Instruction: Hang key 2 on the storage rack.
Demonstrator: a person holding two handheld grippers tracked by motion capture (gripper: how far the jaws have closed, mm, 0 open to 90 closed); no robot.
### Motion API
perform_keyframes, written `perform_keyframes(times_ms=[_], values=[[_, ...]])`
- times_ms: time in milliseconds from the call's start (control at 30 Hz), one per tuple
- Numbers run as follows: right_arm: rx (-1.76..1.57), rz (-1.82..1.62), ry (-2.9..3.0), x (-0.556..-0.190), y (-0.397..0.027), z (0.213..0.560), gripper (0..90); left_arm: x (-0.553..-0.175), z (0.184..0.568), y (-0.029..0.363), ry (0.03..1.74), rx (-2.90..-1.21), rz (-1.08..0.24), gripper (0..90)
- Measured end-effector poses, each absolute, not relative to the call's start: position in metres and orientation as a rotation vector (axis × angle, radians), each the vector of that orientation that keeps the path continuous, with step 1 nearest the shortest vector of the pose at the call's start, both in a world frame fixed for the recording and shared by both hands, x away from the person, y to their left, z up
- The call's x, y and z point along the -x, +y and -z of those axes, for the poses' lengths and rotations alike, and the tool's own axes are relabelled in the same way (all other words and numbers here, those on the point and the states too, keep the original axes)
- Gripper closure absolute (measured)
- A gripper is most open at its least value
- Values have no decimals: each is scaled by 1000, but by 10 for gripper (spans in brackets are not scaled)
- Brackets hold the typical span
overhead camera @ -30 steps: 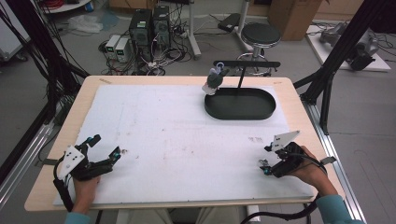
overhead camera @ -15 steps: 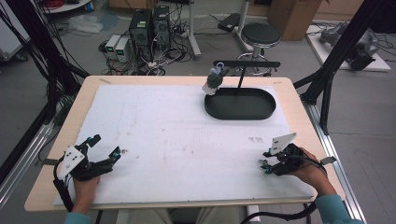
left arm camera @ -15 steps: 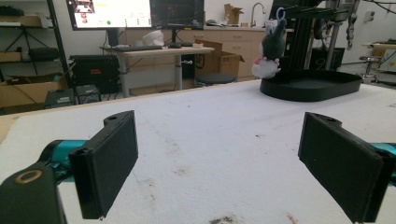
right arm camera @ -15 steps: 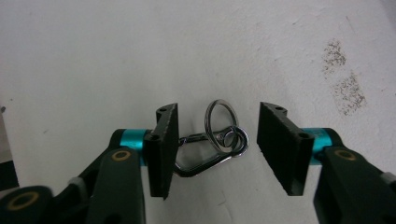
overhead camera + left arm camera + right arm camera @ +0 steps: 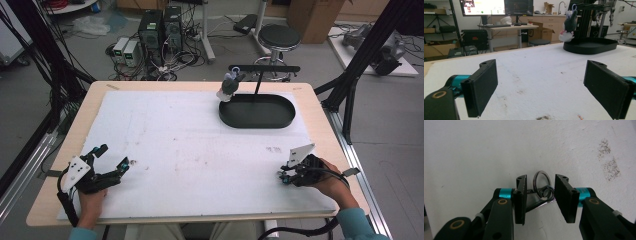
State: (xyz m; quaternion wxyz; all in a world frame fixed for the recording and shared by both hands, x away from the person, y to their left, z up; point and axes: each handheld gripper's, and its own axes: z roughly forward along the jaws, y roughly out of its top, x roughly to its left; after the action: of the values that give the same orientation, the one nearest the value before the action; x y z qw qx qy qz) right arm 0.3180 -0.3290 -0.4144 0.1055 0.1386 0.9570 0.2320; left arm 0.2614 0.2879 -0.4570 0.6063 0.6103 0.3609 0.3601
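Closing our right gripper (image 5: pixel 540 195) around the key ring (image 5: pixel 543 188), which lies flat on the white mat (image 5: pixel 200 140), we see the pads not yet touching it; our left gripper (image 5: pixel 541 87) rests spread, empty, well apart, so it is out of the way

We lose the key ring's (image 5: pixel 542 185) lower links behind the right gripper's (image 5: pixel 540 195) pads, we cannot tell whether the pads touch it, too small to make out from above, the left gripper's (image 5: pixel 544 87) body cut off below.
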Motion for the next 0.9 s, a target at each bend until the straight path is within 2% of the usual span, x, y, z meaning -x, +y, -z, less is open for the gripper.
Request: perform_keyframes(times_ms=[900], values=[[-397, -638, 2829, -322, -326, 412, 771, -261, 457, 288, 838, -1404, -831, 124]])
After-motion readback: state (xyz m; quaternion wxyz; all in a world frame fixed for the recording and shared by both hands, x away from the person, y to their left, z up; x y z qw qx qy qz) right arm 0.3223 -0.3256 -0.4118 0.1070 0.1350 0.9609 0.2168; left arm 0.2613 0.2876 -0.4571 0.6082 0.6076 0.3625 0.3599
